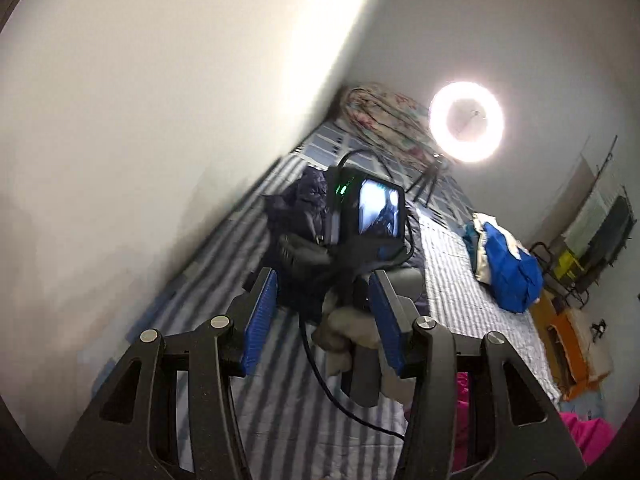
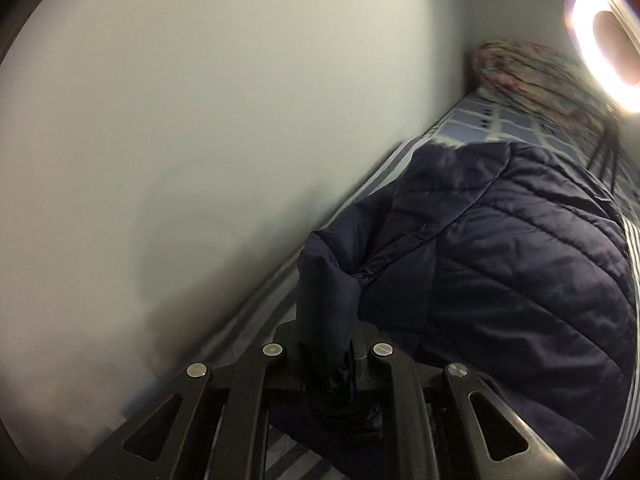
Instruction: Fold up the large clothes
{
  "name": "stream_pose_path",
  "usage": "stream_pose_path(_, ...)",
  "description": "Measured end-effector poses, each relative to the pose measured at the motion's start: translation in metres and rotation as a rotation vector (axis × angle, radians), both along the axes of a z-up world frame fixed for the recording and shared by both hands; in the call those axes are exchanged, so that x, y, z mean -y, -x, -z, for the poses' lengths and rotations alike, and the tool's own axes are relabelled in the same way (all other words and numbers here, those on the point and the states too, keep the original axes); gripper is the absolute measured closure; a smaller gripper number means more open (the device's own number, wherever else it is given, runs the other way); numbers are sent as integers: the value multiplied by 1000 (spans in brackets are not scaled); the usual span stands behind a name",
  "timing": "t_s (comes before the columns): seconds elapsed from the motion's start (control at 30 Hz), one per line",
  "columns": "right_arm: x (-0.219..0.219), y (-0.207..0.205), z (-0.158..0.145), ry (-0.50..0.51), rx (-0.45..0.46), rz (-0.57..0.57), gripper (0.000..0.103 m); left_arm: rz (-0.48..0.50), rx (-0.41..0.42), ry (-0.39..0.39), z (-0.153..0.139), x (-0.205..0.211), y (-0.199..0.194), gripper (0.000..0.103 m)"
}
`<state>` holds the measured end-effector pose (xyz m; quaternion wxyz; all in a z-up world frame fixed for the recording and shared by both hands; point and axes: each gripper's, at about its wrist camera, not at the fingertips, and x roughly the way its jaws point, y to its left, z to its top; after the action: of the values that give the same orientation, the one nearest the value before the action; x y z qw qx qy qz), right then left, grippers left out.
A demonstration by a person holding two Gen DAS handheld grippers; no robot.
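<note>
A dark navy quilted jacket [image 2: 500,260] lies on the striped bed sheet [image 2: 628,248] against the wall. My right gripper [image 2: 326,344] is shut on a bunched fold of the jacket's edge and lifts it a little. In the left wrist view my left gripper [image 1: 324,300] is open and empty, with blue pads [image 1: 260,312], held above the bed. Ahead of it I see the right gripper's body and camera screen [image 1: 378,210] in a gloved hand [image 1: 352,332], with the jacket [image 1: 304,204] beyond.
A white wall [image 1: 160,120] runs along the bed's left side. A floral bundle [image 1: 384,120] and a lit ring light [image 1: 466,122] on a tripod stand at the far end. Blue and white clothes [image 1: 504,264] lie on the right; pink fabric [image 1: 588,436] is near.
</note>
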<state>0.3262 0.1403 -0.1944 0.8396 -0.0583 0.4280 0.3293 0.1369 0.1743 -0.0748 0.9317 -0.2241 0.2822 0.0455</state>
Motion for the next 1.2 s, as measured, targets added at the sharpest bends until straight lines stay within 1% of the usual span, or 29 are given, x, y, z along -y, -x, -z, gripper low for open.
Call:
stream_pose_path(0.07, 2, -2, 5, -23, -26, -7, 91, -12, -9, 1, 2, -4, 0, 54)
stream_pose_path(0.1, 5, -6, 5, -45, -41, -14, 85, -14, -11, 4, 3, -4, -1, 54)
stream_pose_path(0.13, 8, -8, 4, -66, -57, -22, 83, -16, -12, 3, 3, -5, -1, 54)
stream_pose_path(0.2, 15, -9, -1, -148, -107, -56, 64, -19, -11, -10, 3, -3, -3, 54)
stream_pose_path(0.27, 30, -12, -12, -239, -146, -67, 56, -24, -8, -26, 3, -3, -2, 54)
stream_pose_path(0.37, 75, -6, -32, -346, -152, -40, 54, -29, -6, -42, 2, -2, -1, 54)
stream_pose_path(0.43, 110, 2, -44, -378, -129, -7, 52, -30, -11, -54, 2, 0, -2, 54)
stream_pose_path(0.5, 153, 9, -50, -367, -92, 59, 45, -17, -27, -61, 3, 1, -5, 54)
stream_pose_path(0.53, 166, 12, -51, -346, -79, 90, 44, -12, -34, -68, 4, 4, -9, 54)
stream_pose_path(0.6, 200, 18, -46, -263, -68, 165, 41, 10, -53, -75, 3, 8, -22, 54)
stream_pose_path(0.63, 214, 17, -41, -240, -73, 191, 41, 26, -62, -75, 2, 9, -29, 54)
stream_pose_path(0.7, 236, 18, -29, -226, -106, 236, 33, 53, -75, -76, -2, 12, -49, 54)
stream_pose_path(0.77, 250, 20, -20, -233, -140, 269, 31, 61, -86, -103, -4, 15, -71, 54)
stream_pose_path(0.83, 263, 18, -8, -265, -184, 292, 26, 78, -109, -129, -3, 18, -99, 54)
stream_pose_path(0.87, 265, 18, -11, -285, -205, 295, 15, 87, -114, -142, 0, 19, -110, 54)
stream_pose_path(0.9, 269, 14, -4, -321, -241, 300, 10, 90, -123, -161, 3, 20, -121, 54)
stream_pose_path(0.97, 272, 10, 7, -366, -304, 320, 10, 72, -176, -221, 19, 20, -149, 54)
stream_pose_path(1.03, 270, 19, 12, -400, -360, 337, 10, 57, -266, -264, 48, 12, -176, 54)
stream_pose_path(1.07, 271, 19, 17, -413, -386, 351, 10, 53, -300, -270, 60, 7, -184, 54)
stream_pose_path(1.13, 270, 18, 27, -430, -422, 371, 10, 33, -395, -284, 94, -9, -198, 54)
stream_pose_path(1.2, 273, 15, 42, -463, -467, 390, 10, 36, -450, -277, 119, -19, -200, 52)
